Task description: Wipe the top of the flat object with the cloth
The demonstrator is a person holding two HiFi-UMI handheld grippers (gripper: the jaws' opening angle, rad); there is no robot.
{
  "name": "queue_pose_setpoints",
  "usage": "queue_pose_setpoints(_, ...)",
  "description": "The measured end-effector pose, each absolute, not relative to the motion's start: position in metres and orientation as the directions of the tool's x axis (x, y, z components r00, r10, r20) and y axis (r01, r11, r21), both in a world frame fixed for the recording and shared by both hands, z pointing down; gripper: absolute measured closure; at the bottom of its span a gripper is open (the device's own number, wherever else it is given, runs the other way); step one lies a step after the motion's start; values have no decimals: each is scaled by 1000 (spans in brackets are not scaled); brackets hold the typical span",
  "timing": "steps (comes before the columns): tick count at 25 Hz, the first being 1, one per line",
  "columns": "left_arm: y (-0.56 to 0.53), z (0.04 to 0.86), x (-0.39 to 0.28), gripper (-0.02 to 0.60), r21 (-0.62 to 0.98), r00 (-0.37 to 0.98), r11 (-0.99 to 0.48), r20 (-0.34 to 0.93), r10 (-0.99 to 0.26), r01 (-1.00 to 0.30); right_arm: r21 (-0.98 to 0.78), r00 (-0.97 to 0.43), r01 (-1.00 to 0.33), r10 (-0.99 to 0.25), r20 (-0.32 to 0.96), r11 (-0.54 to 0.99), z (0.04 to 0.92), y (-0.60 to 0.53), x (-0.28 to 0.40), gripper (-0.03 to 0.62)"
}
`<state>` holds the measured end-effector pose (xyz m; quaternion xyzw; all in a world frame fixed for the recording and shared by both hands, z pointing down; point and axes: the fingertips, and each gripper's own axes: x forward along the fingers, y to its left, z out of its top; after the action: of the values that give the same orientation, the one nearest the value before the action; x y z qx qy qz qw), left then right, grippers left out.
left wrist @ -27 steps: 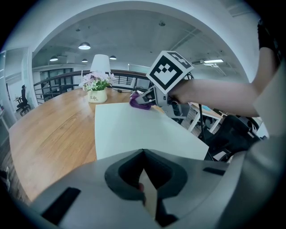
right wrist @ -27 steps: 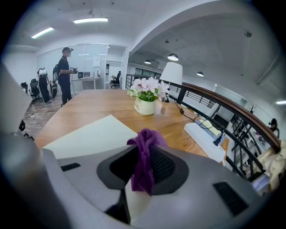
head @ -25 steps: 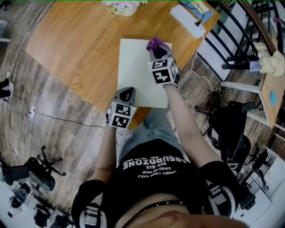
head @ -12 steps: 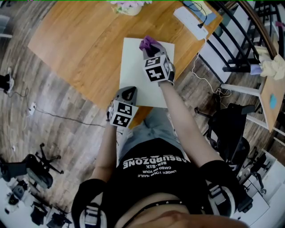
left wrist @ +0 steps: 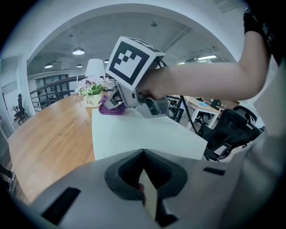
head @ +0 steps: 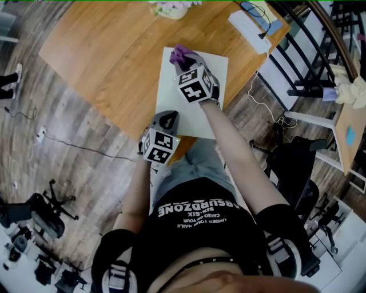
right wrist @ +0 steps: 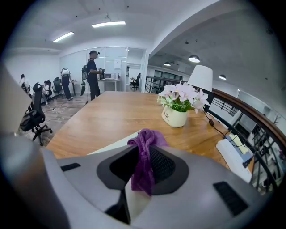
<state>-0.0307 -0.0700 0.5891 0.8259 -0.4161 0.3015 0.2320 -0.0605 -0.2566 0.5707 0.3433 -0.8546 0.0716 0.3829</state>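
From the head view, the white flat board lies on the wooden table, its near edge close to the person. The right gripper is out over the board's far left corner with the purple cloth bunched at its tip, down on the board. The left gripper sits at the board's near left corner, well apart from the cloth. A flower pot stands beyond the board, clear of it.

The left gripper view looks along the board from its near edge. The left gripper has its jaws drawn together, with a pale sliver that looks like the board's edge pinched between them. At the far end of the board the right gripper presses the cloth flat against the white top, a contact the head view only hints at. The flower pot is just behind it.

The right gripper view shows what the others cannot: the right gripper has its jaws clamped on the cloth, which hangs as a purple fold between them. A strip of the board shows beyond the jaws, then bare table, the flower pot, a white lamp and people standing far off across the room.
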Motion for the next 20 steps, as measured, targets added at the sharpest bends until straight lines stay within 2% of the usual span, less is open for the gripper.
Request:
queue_pose_setpoints(8, -72, 590, -33, 565, 124, 471, -551, 689, -551, -825, 142, -529, -578, -501, 685, 804, 573, -259, -90, 503)
queue_pose_setpoints(20, -72, 589, -32, 565, 116, 470, -560, 695, -544, -820, 135, -582, -498, -446, 681, 857, 572, -245, -94, 503)
